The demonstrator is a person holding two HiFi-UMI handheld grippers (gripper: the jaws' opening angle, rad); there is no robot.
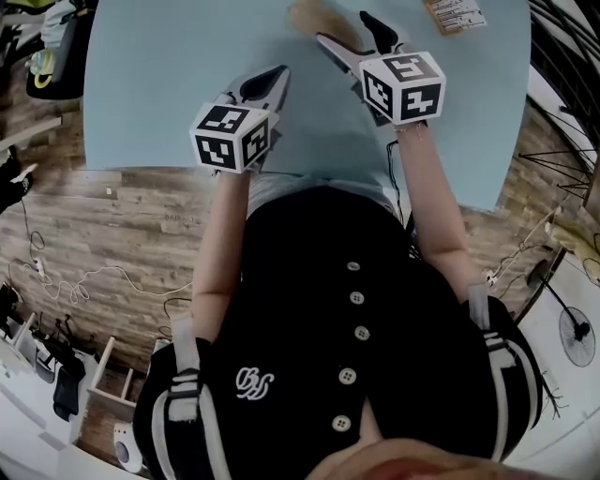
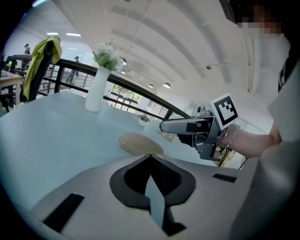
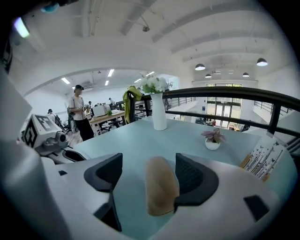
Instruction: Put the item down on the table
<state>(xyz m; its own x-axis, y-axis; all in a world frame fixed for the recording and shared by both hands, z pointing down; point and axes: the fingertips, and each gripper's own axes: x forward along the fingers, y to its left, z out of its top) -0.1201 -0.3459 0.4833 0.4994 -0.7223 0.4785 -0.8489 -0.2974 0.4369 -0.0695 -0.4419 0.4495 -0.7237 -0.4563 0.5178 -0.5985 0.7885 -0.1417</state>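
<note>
A tan oblong item, like a bread roll (image 3: 161, 185), lies on the light blue table (image 1: 169, 84). In the head view the roll (image 1: 309, 14) sits at the far edge of the picture, just left of my right gripper (image 1: 342, 28). That gripper (image 3: 149, 161) hovers above it with jaws open, and the roll shows in the gap close to the right pad (image 3: 192, 180). My left gripper (image 1: 272, 80) hangs over the near part of the table, its pads (image 2: 161, 176) meeting at the tips with nothing between them. From the left gripper view the roll (image 2: 139, 143) lies just beyond its tips.
A white vase with flowers (image 3: 159, 115) stands farther back on the table, with a small potted plant (image 3: 212, 140) and a printed card (image 1: 455, 14) to the right. A chair with a yellow-green jacket (image 2: 40, 65) is beyond the table's left side. The table's near edge (image 1: 309, 175) is by the person's body.
</note>
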